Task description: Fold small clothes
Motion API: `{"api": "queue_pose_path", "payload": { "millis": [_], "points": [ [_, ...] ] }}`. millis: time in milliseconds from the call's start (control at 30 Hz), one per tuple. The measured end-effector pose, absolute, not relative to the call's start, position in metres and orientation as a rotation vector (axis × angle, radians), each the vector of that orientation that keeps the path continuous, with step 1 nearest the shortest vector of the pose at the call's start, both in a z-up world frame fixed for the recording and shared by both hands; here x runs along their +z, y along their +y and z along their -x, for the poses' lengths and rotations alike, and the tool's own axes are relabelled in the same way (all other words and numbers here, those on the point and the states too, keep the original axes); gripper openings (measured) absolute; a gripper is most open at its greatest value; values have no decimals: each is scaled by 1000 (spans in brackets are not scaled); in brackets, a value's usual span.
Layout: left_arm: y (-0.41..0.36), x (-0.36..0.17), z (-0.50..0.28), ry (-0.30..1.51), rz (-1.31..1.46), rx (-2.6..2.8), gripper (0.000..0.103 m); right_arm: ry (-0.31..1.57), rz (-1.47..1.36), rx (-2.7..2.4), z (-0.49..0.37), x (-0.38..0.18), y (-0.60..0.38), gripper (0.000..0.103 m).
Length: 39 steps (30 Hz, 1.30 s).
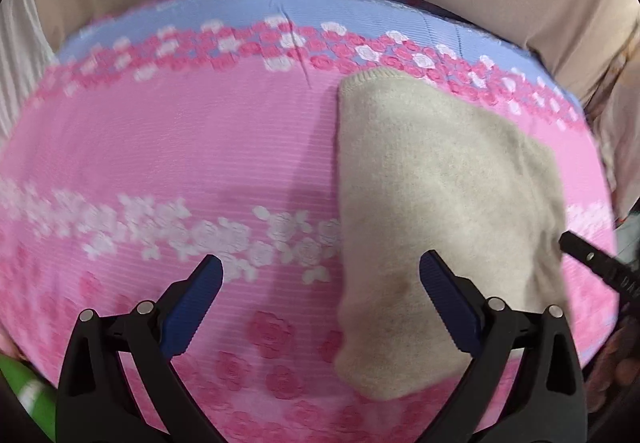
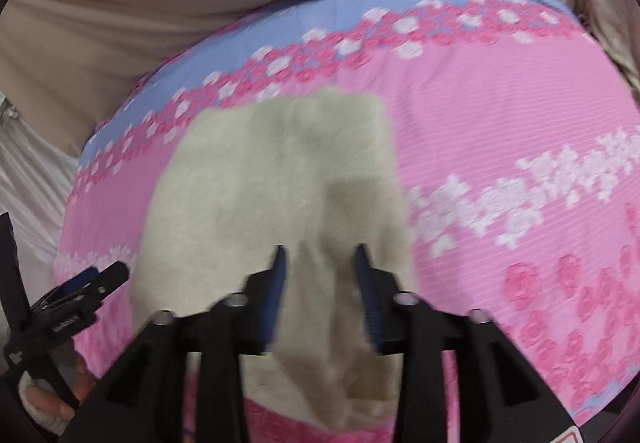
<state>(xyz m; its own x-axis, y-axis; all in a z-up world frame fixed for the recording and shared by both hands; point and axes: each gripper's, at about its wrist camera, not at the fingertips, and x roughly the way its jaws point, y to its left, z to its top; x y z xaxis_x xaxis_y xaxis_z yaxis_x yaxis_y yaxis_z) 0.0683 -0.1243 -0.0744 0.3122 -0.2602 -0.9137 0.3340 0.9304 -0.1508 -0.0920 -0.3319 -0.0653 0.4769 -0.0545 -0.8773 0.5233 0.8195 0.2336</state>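
- In the left wrist view, the left gripper (image 1: 320, 275) sits at the bottom of the frame. Its blue pads (image 1: 196, 307) stand wide apart. Nothing is between them but the pink flowered cover (image 1: 160, 147).
- The beige cloth (image 1: 432, 211) lies to the right of that gripper. It fills the right middle of the frame. Only the right-hand pad sits over its left edge.
- The cloth's long side runs from the top of the frame down to the bottom, with a ribbed hem at the top.
- At the far right edge of that frame, a black tip of the other tool pokes in beside the cloth.
- In the right wrist view, the beige cloth (image 2: 280, 183) fills the middle of the frame, and the right gripper (image 2: 320, 255) is right over its lower part.
- Its jaws are partly apart. The cloth shows in the gap, but the pads do not seem to pinch it. The frame is blurry.
- I think the right hand is nearer the cloth. The left must go to its right to reach an edge.
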Motion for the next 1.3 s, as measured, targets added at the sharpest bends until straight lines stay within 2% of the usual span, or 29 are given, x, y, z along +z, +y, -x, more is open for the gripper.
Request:
{"api": "queue_pose_path", "payload": {
  "millis": [67,300,400,467,500,533,567,600,633,700,800,1233,1300],
  "points": [
    [-123,-83,-79,1252,44,-411,97,1043,-562,-395,93,-76,-347,56],
    [-147,-118,-101,1372,130,-444,98,1049,-796,-282,90,-115,-366,57],
    [-152,-139,-106,1436,204,-448,98,1027,-930,-229,88,-134,-371,62],
    [-151,-145,-107,1463,260,-435,98,1009,-1025,-195,88,-146,-375,62],
    [-152,-144,-107,1465,262,-435,98,998,-1060,-185,89,-150,-375,59],
    [-156,-142,-105,1477,250,-449,94,985,-1065,-176,89,-150,-375,51],
    [-158,-139,-104,1474,246,-461,82,979,-1051,-169,90,-146,-374,47],
    [-162,-133,-102,1465,236,-482,70,974,-1028,-170,91,-141,-371,38],
    [-168,-124,-98,1450,172,-484,66,973,-1008,-174,91,-135,-369,32],
    [-175,-112,-94,1432,108,-499,52,962,-968,-186,94,-118,-364,28],
    [-180,-90,-86,1407,62,-524,46,940,-944,-196,97,-98,-356,26],
    [-168,9,-65,1200,-91,-626,44,826,-847,-183,116,-10,-321,25],
    [-165,20,-66,1166,-104,-627,41,807,-827,-167,111,3,-313,25]
  ]
}}
